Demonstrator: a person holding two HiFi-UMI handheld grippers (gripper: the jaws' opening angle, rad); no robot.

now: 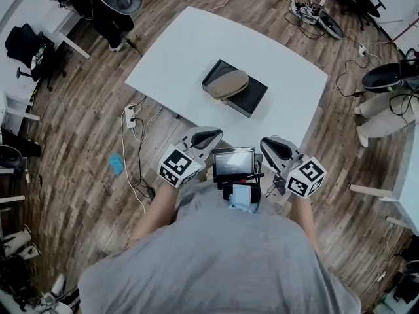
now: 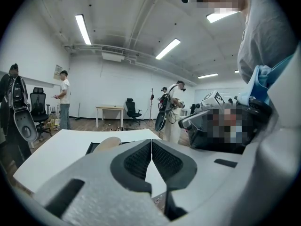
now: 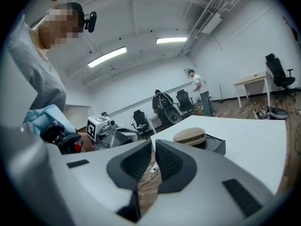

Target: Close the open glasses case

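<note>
Case (image 1: 226, 84) on table (image 1: 170, 51) | left claw (image 1: 215, 135) closed | right claw (image 1: 268, 144) seemingly ajar

Brown wood-plank floor (image 1: 85, 129) surrounds a white counter (image 1: 288, 70). White walls (image 2: 117, 79), long ceiling strip lights (image 2: 83, 28). 1 black office chair (image 2: 131, 109) stands beside a small pale table (image 2: 109, 108); a power strip (image 1: 131, 115) lies on the floor.

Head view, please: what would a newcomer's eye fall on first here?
Most likely the tan glasses case, sitting on a dark flat box in the middle of the white table. Next, held near the table's near edge, the left gripper, jaws shut, and the right gripper, jaws a sliver apart, both empty.
</note>
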